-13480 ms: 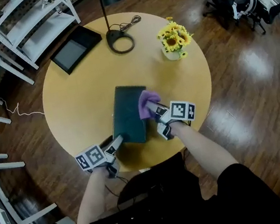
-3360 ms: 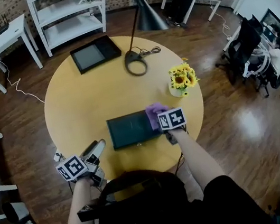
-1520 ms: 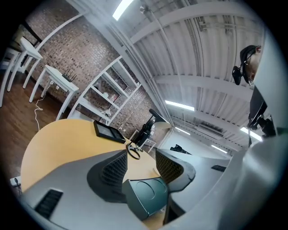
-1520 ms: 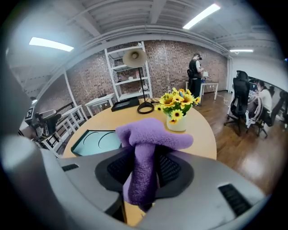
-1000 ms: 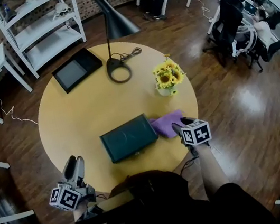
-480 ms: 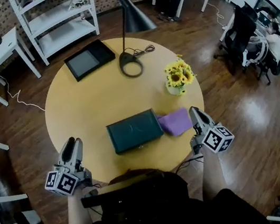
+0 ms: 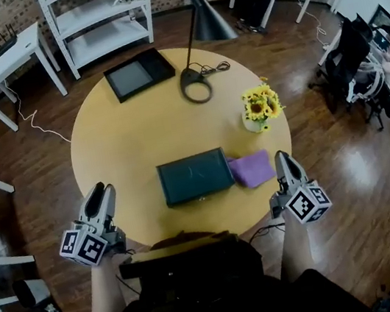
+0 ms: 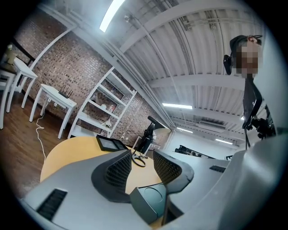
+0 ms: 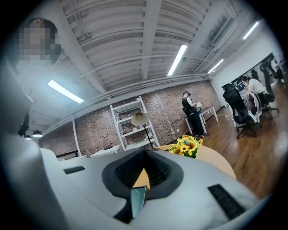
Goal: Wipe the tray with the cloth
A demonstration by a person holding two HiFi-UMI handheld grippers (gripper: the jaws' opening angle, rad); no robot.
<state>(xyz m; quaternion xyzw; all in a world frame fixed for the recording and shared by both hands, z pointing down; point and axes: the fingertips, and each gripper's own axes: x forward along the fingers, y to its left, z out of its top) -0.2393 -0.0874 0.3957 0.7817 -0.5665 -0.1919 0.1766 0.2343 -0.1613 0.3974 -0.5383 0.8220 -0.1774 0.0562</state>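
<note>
The dark green tray lies flat near the front of the round yellow table. The purple cloth lies spread against the tray's right end, held by nothing. My right gripper hovers just right of the cloth at the table's rim, shut and empty; in the right gripper view its tips meet. My left gripper hangs at the table's near left rim, well clear of the tray. Its jaws have just been closing but still stand apart with nothing between them.
A vase of sunflowers stands behind the cloth. A black lamp with its ring base and a black framed tablet sit at the table's far side. White shelves and a small white table stand beyond.
My right gripper has come off the cloth's right edge, risen, tipped up to level and shut. The cloth stays spread beside the tray. My left gripper has risen a little.
</note>
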